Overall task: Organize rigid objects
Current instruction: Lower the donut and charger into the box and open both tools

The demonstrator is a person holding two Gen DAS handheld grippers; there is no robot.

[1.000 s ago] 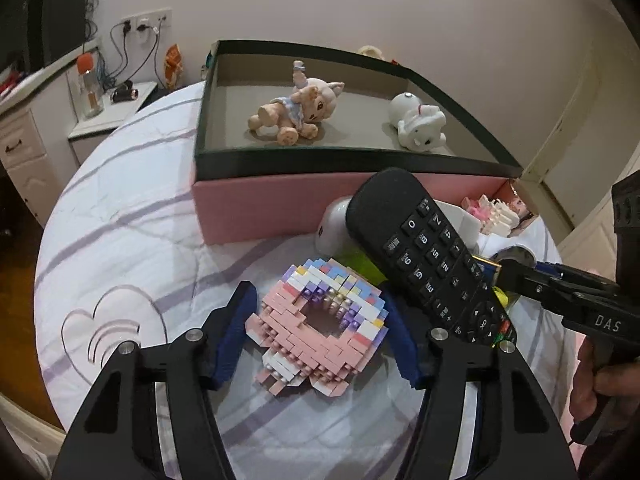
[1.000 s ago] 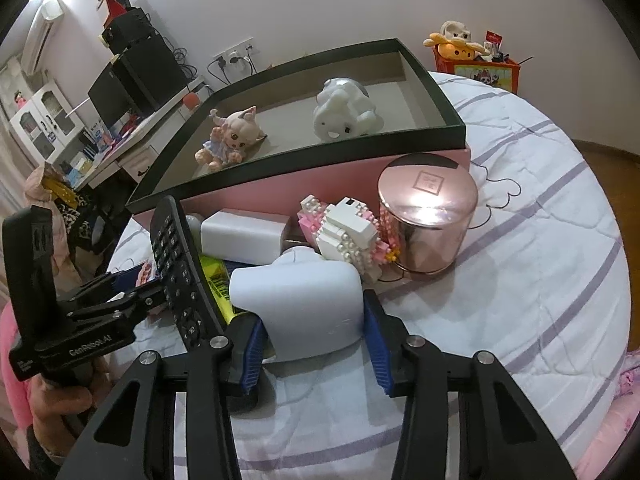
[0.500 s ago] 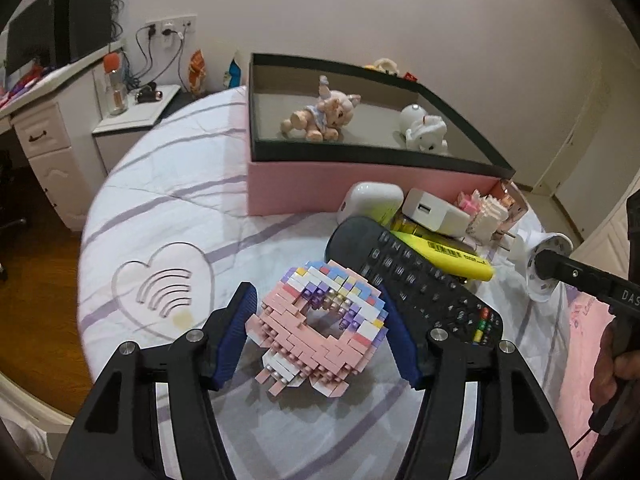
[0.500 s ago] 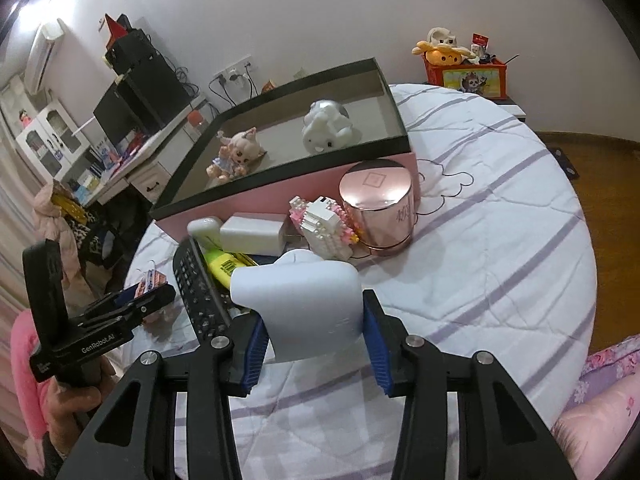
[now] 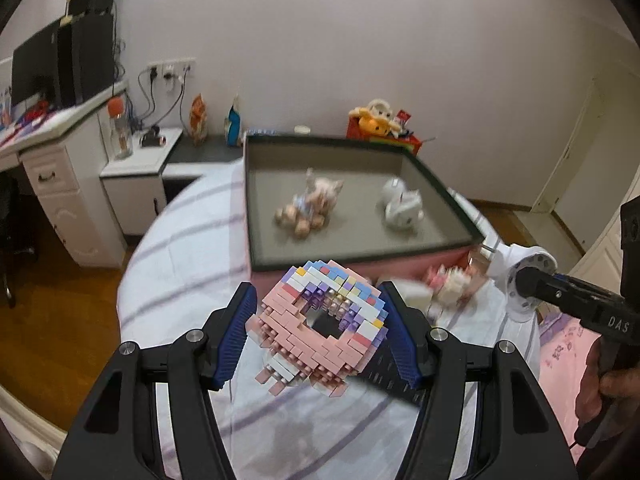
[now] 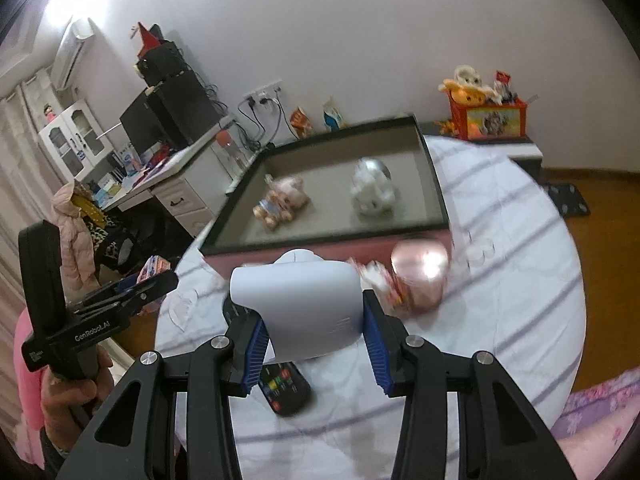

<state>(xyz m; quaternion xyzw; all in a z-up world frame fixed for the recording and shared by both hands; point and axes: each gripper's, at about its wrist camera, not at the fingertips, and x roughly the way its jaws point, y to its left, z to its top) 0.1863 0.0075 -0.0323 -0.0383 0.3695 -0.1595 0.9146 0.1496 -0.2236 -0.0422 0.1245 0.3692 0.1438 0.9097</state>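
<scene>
My left gripper [image 5: 318,332] is shut on a pink and pastel brick-built donut [image 5: 320,328] and holds it high above the table, in front of the pink box [image 5: 352,208]. My right gripper [image 6: 314,332] is shut on a white camera-like device [image 6: 304,304], also raised; that device shows in the left wrist view [image 5: 520,276]. The box [image 6: 332,196] has a dark rim and holds a small doll [image 5: 308,208] and a white figurine [image 5: 400,206]. A black remote [image 6: 282,388] lies on the table under my right gripper.
A pink metallic tin [image 6: 420,280] and a pink-white brick toy [image 6: 380,280] sit by the box's front right corner. The round table has a striped white cloth [image 6: 500,280]. A desk with monitor [image 5: 60,80] and a toy box [image 6: 488,116] stand beyond the table.
Both grippers have risen well above the table with their objects and drawn nearer the box. The remote and other items stay on the table below.
</scene>
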